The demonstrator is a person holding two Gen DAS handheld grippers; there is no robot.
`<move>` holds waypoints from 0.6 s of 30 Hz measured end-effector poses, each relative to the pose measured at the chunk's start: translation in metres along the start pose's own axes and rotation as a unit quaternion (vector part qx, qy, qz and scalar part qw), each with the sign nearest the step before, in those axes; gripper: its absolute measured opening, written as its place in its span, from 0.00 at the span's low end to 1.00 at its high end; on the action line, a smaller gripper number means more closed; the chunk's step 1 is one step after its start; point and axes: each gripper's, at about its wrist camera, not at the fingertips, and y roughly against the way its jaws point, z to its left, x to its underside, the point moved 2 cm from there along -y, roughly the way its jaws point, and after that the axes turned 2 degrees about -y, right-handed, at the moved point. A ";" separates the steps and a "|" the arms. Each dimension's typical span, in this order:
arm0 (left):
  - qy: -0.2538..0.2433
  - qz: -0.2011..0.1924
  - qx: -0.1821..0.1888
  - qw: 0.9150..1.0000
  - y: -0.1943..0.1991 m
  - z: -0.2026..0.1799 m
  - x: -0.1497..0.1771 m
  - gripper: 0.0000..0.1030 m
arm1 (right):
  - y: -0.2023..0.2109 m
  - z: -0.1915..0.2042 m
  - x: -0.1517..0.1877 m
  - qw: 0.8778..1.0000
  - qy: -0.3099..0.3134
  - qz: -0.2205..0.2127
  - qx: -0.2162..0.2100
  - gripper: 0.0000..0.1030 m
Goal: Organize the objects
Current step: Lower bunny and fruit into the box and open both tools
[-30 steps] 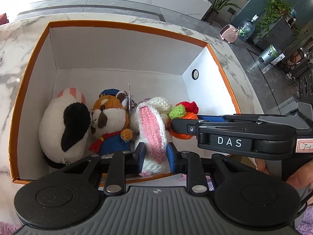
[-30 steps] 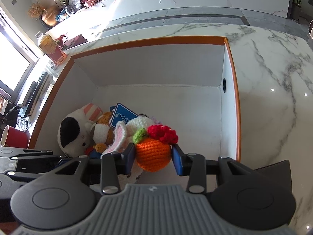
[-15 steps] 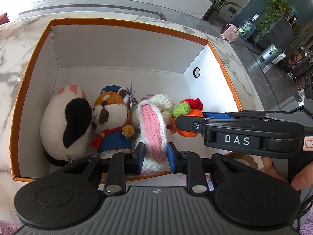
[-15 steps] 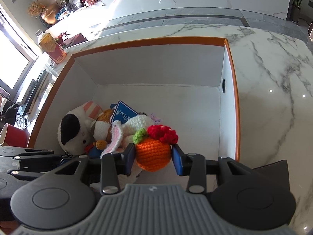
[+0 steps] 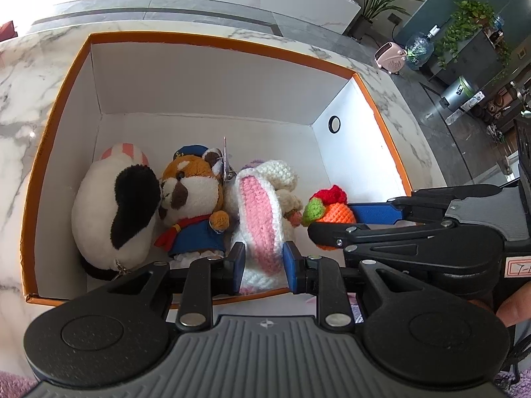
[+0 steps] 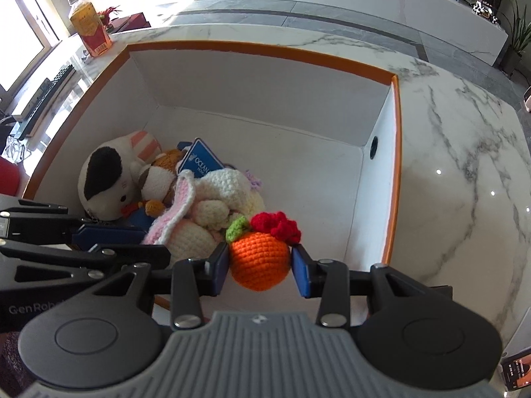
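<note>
An orange-rimmed white box stands on a marble counter. Inside lie a black-and-white plush, a brown plush in blue uniform and a crocheted white bunny. My left gripper is shut on the bunny's pink ear at the box's near wall. My right gripper is shut on a crocheted orange fruit with a green leaf and red top, held over the box's near right part beside the bunny.
The right half of the box floor holds nothing. A yellow-and-red carton stands on the counter behind the box's left corner. A finger hole pierces the right wall. A person's finger shows at the right edge.
The right gripper with the orange fruit has rolled and shifted slightly, so the box looks tilted in its view. The left gripper still holds the bunny's ear in the same place.
</note>
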 end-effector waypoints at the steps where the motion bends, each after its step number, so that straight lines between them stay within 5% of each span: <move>1: -0.001 -0.001 0.000 1.000 0.001 0.000 0.000 0.28 | -0.002 0.002 0.001 1.000 0.003 0.007 -0.001 0.42; 18: -0.009 -0.014 0.004 1.000 0.005 -0.004 0.001 0.28 | -0.007 0.000 0.003 0.999 -0.020 0.024 -0.013 0.43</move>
